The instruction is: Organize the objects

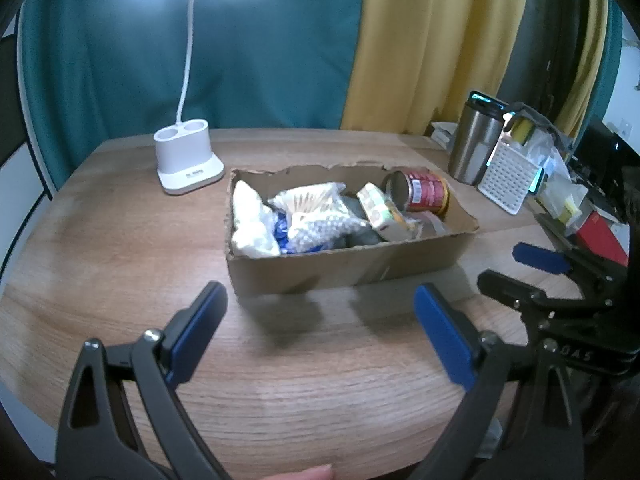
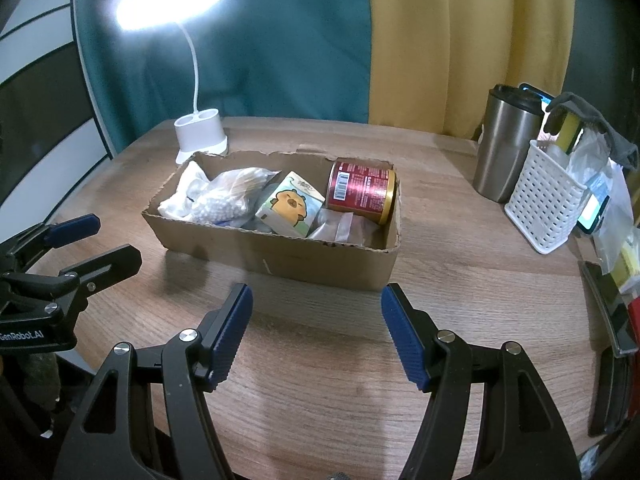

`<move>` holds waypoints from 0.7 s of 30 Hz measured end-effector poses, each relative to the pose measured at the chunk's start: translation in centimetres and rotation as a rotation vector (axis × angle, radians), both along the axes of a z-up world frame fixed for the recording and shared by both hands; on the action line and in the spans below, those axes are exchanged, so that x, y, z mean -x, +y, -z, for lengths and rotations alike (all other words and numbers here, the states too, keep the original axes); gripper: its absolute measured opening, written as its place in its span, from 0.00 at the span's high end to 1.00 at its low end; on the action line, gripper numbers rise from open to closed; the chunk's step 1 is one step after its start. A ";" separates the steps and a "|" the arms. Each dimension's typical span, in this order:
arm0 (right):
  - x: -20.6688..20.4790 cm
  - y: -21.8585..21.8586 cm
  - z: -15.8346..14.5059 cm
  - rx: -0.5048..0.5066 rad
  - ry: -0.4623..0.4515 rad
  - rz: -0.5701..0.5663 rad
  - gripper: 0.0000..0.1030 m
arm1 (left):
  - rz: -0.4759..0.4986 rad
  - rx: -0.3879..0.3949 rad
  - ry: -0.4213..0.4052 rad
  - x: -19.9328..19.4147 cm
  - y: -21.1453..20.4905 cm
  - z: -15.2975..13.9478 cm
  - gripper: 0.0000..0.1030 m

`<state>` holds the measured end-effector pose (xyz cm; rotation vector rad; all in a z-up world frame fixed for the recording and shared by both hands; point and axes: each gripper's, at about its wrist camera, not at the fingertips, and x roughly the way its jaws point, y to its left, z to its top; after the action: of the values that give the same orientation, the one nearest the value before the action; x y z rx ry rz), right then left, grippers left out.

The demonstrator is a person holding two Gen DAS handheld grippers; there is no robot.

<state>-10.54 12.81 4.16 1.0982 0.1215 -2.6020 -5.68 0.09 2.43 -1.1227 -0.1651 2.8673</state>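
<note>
A torn cardboard box (image 1: pixel 360 270) (image 2: pixel 280 258) sits mid-table. It holds a red can (image 1: pixel 426 192) (image 2: pixel 362 190) lying on its side, a small carton with a cartoon animal (image 2: pixel 290 206) (image 1: pixel 374 204), clear bags of white items (image 1: pixel 316 224) (image 2: pixel 218 196) and a white bag (image 1: pixel 250 220). My left gripper (image 1: pixel 320 320) is open and empty, in front of the box. My right gripper (image 2: pixel 316 320) is open and empty, also in front of the box. The right gripper shows at the right of the left wrist view (image 1: pixel 524 268). The left gripper shows at the left of the right wrist view (image 2: pixel 108 240).
A lit white desk lamp (image 1: pixel 188 162) (image 2: pixel 200 136) stands behind the box at left. A steel tumbler (image 1: pixel 474 140) (image 2: pixel 508 144) and a white perforated basket (image 1: pixel 508 178) (image 2: pixel 546 202) stand at right, with a phone (image 2: pixel 596 208) and clutter. Curtains hang behind the wooden table (image 2: pixel 320 380).
</note>
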 end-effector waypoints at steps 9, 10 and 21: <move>0.1 0.1 0.1 0.007 -0.002 -0.001 0.32 | 0.005 -0.020 0.010 0.0 -0.2 -0.4 0.07; 0.1 0.1 0.1 0.005 -0.001 0.000 0.32 | 0.002 -0.026 0.013 0.1 -0.2 -0.5 0.07; 0.2 0.2 0.0 -0.021 -0.001 0.018 0.32 | 0.018 -0.039 0.014 0.4 -0.4 -0.3 0.07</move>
<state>-10.74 13.04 4.15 1.1131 0.1396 -2.6214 -6.06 -0.28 2.71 -1.0915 -0.2081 2.8429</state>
